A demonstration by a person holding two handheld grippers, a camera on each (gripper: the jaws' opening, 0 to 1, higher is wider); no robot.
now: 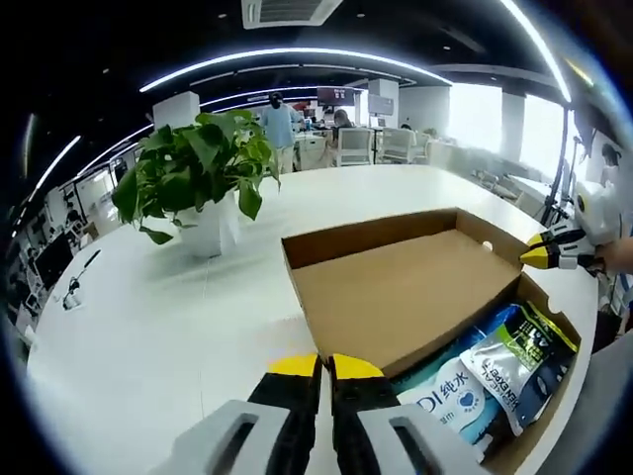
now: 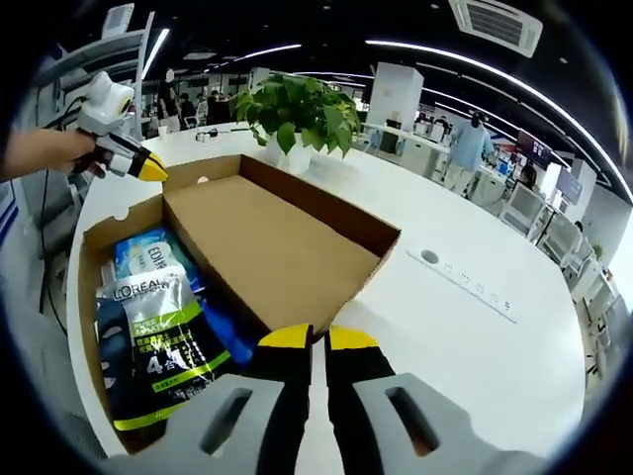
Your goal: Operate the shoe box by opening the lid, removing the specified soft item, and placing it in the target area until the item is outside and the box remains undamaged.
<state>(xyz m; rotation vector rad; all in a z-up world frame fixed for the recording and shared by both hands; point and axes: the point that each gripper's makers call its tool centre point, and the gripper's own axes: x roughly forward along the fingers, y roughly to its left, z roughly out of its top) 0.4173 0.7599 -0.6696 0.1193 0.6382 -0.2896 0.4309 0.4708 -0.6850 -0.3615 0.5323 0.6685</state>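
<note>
White table (image 1: 148, 327) | shoe box (image 1: 396, 287) open | both grippers apparently closed, hovering

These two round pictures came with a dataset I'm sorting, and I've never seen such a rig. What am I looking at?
A person holds a two-jaw gripper in each hand, each carrying a fisheye camera. The left gripper and the right gripper rise from the bottom of their own views, jaws shut and empty. On a white table sits an open shoe box, lid folded back, with soft packets inside. A potted plant stands behind it. Each gripper also appears at the edge of the other's view.
</note>
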